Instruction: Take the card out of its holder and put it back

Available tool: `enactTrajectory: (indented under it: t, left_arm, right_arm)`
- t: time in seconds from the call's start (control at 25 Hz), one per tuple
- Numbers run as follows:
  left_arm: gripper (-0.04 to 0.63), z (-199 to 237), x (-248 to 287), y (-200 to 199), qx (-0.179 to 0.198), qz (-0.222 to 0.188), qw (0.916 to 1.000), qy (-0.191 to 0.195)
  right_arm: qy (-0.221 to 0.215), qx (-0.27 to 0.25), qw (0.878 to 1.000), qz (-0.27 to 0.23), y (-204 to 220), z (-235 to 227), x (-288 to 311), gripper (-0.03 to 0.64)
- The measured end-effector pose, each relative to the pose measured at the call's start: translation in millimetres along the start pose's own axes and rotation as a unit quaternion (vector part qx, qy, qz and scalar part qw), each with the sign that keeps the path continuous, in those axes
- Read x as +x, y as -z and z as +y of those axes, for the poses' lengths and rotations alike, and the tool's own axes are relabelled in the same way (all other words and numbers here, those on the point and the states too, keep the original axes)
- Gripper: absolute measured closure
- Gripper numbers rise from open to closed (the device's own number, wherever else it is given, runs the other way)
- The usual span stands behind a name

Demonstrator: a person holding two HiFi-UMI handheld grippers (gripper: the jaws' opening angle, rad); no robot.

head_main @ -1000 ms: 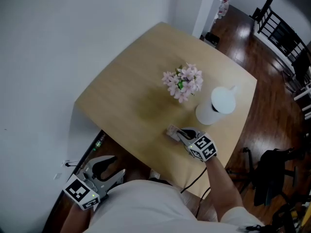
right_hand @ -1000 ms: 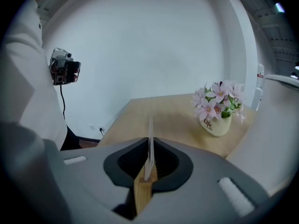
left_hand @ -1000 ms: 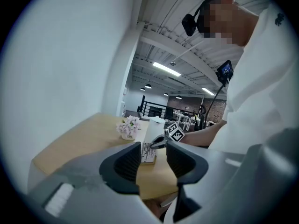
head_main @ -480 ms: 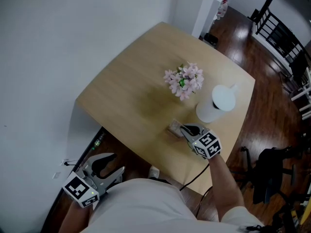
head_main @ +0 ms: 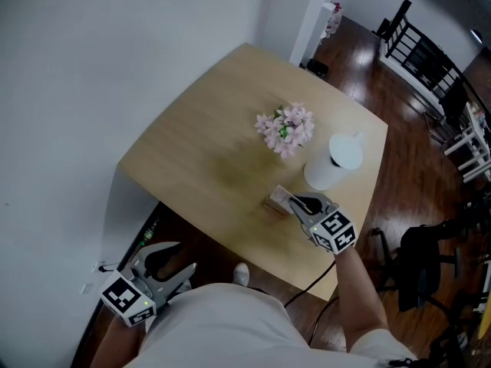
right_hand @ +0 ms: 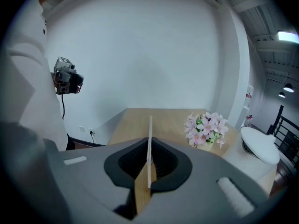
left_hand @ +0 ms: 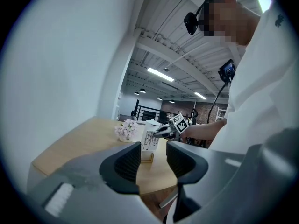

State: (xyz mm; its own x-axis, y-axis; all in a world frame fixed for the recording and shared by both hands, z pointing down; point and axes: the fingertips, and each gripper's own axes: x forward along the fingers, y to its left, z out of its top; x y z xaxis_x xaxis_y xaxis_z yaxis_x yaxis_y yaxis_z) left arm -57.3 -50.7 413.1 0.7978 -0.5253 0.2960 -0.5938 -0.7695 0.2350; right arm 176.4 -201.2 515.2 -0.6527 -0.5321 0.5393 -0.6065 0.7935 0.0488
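A white card (head_main: 282, 196) stands upright over a small wooden holder (head_main: 274, 206) near the table's front edge. My right gripper (head_main: 294, 202) is shut on the card's right edge. In the right gripper view the card (right_hand: 150, 143) runs edge-on between the pads, with the wooden holder (right_hand: 141, 190) just below. I cannot tell whether the card's bottom edge is still in the slot. The left gripper view shows the card (left_hand: 150, 140) above the holder (left_hand: 147, 157). My left gripper (head_main: 184, 257) hangs open and empty below the table, at my left side.
A pot of pink flowers (head_main: 285, 129) and a white lidded jug (head_main: 331, 163) stand on the wooden table (head_main: 192, 144) just behind the holder. A white wall runs along the left. A black chair (head_main: 418, 259) stands on the dark floor at right.
My right gripper has stayed at the card and holder, and more of the card's white face shows above the holder. The head view has shifted a little. The left gripper has not moved.
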Motion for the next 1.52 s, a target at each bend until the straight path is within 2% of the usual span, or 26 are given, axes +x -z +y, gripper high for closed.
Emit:
enactTrajectory:
  t: [0.28,0.72,1.0,1.12,1.24,1.52]
  left_arm:
    - [0.414,8.4,-43.8,5.9,0.011,-0.010,0.9996,0.022]
    - [0.414,27.6,-121.1,31.6,0.011,-0.008,0.9985,0.054]
    - [0.414,31.3,-149.5,54.0,0.022,0.009,0.9963,0.082]
    - [0.416,29.3,-148.6,62.7,0.018,0.018,0.9945,0.101]
    - [0.414,28.3,-138.4,60.8,0.009,0.014,0.9924,0.122]
    - [0.408,15.9,-110.8,46.6,0.022,0.005,0.9923,0.122]
  right_arm:
    - [0.014,0.001,1.000,-0.012,-29.3,65.4,-16.3,0.595]
    - [-0.005,0.014,1.000,-0.019,-58.0,230.8,-19.2,0.595]
    - [-0.015,0.036,0.999,-0.029,-70.6,315.7,-20.8,0.595]
    - [-0.011,0.030,0.999,-0.018,-70.2,328.8,-23.4,0.595]
    - [-0.006,0.032,0.999,-0.016,-65.8,323.0,-24.7,0.595]
    - [0.014,0.029,0.999,-0.020,-55.0,267.0,-38.3,0.595]
